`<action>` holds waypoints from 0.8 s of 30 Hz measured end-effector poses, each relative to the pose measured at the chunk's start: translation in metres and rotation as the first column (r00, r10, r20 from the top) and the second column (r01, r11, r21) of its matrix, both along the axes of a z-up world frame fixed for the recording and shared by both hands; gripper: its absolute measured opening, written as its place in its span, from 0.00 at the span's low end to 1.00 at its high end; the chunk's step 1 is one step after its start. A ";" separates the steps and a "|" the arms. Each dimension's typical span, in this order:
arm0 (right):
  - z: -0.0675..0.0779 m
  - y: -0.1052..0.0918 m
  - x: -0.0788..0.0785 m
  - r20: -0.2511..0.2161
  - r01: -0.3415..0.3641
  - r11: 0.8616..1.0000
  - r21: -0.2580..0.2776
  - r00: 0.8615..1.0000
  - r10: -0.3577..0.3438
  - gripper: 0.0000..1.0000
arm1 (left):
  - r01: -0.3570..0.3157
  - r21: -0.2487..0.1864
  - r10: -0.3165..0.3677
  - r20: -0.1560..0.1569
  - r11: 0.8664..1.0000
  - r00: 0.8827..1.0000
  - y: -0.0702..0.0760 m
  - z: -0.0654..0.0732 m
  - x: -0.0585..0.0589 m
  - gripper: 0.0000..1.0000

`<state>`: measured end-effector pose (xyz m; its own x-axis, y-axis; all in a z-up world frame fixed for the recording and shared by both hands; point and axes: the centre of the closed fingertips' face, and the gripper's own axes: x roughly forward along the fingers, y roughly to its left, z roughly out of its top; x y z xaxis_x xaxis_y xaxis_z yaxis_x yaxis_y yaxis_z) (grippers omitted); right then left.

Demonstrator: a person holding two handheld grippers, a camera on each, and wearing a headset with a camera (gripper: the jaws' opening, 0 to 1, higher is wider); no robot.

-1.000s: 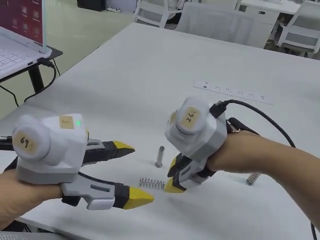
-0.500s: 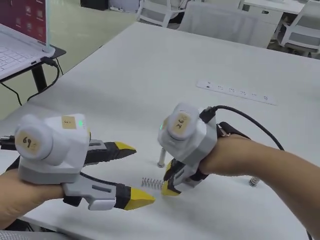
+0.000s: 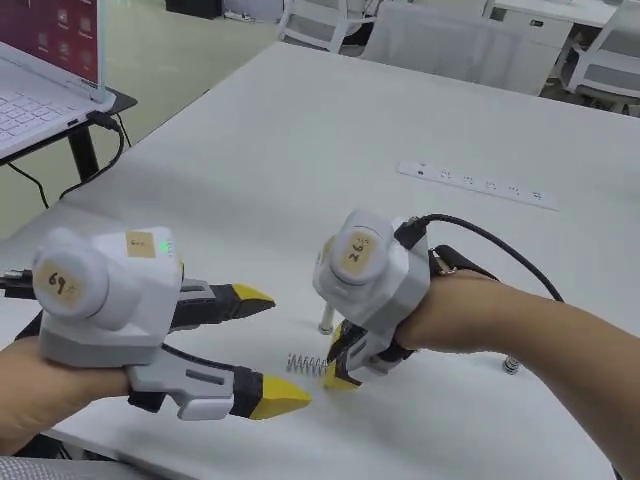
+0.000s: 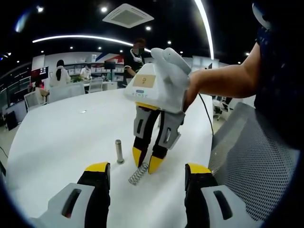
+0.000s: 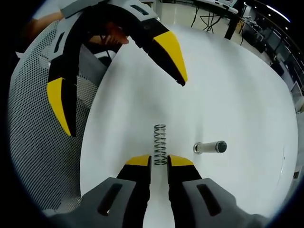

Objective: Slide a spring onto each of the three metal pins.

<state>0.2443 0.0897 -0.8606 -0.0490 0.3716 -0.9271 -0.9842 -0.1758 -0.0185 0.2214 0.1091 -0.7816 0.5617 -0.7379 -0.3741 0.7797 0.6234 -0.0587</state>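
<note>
White tabletop (image 3: 300, 130) takes up most of the head view, running from the lower edge up toward the grey mesh office chairs (image 3: 440, 45) along the top of the frame, with an open silver laptop (image 3: 40, 90) on a stand in the upper left corner. My left tongs (image 3: 288, 348), white-bodied with black jaws and yellow tips, sit at the lower left of the head view, and their jaws are spread wide with nothing between them. My right tongs (image 5: 159, 161), the same white, black and yellow build, come in from the right and point down at the middle of the table. Their yellow tips are drawn nearly together and pinch the near end of the spring. A long white power strip (image 3: 478, 184) lies flat on the table at the upper right, well apart from both tongs, and a thin black cable (image 3: 500, 250) arcs away from the back of the right tongs. The short grey metal pin (image 5: 209, 147) stands upright on the tabletop just beside the right tongs. The small steel coil spring (image 5: 160, 140) lies flat on the table at centre frame of the right gripper view, apart from the pin. Another small metal coil (image 3: 511, 366) lies at the right, past my forearm.
</note>
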 end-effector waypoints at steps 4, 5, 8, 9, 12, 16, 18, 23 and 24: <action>0.000 -0.001 0.000 0.009 -0.009 1.000 -0.002 1.000 0.009 0.08 | 0.000 0.001 0.000 -0.002 1.000 1.000 0.000 0.000 0.000 0.59; 0.000 -0.001 0.000 0.011 -0.010 1.000 -0.001 1.000 0.010 0.08 | 0.000 0.002 0.000 -0.003 1.000 1.000 0.000 -0.001 0.000 0.59; 0.001 -0.002 0.002 0.020 -0.010 1.000 -0.005 1.000 0.010 0.08 | 0.002 0.004 -0.002 -0.005 1.000 1.000 0.000 -0.002 0.000 0.59; 0.001 -0.003 0.001 0.017 -0.006 1.000 -0.004 1.000 0.006 0.08 | 0.002 0.006 -0.002 -0.005 1.000 1.000 0.000 -0.002 0.000 0.59; 0.003 -0.006 0.000 0.008 -0.001 1.000 -0.005 1.000 0.001 0.08 | 0.004 0.008 -0.004 -0.009 1.000 1.000 0.000 -0.004 0.000 0.58; 0.009 -0.010 -0.003 -0.007 0.007 1.000 0.001 1.000 -0.007 0.08 | 0.010 0.014 -0.010 -0.009 1.000 1.000 -0.001 -0.005 0.000 0.57; 0.013 -0.012 -0.003 -0.010 0.013 1.000 0.007 1.000 -0.013 0.08 | 0.014 0.014 -0.014 -0.008 1.000 1.000 -0.002 -0.005 0.000 0.56; 0.023 -0.019 -0.004 -0.021 0.030 0.999 0.024 0.999 -0.030 0.08 | 0.033 0.016 -0.033 -0.007 0.999 0.999 -0.006 -0.005 -0.001 0.53; 0.024 -0.020 -0.005 -0.023 0.033 0.999 0.029 0.999 -0.032 0.08 | 0.041 0.015 -0.040 -0.009 0.999 0.999 -0.008 -0.005 -0.002 0.51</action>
<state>0.2395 0.0696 -0.8362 -0.0572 0.4000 -0.9147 -0.9897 -0.1434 -0.0008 0.2194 0.1015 -0.7866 0.5283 -0.7541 -0.3903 0.8039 0.5922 -0.0561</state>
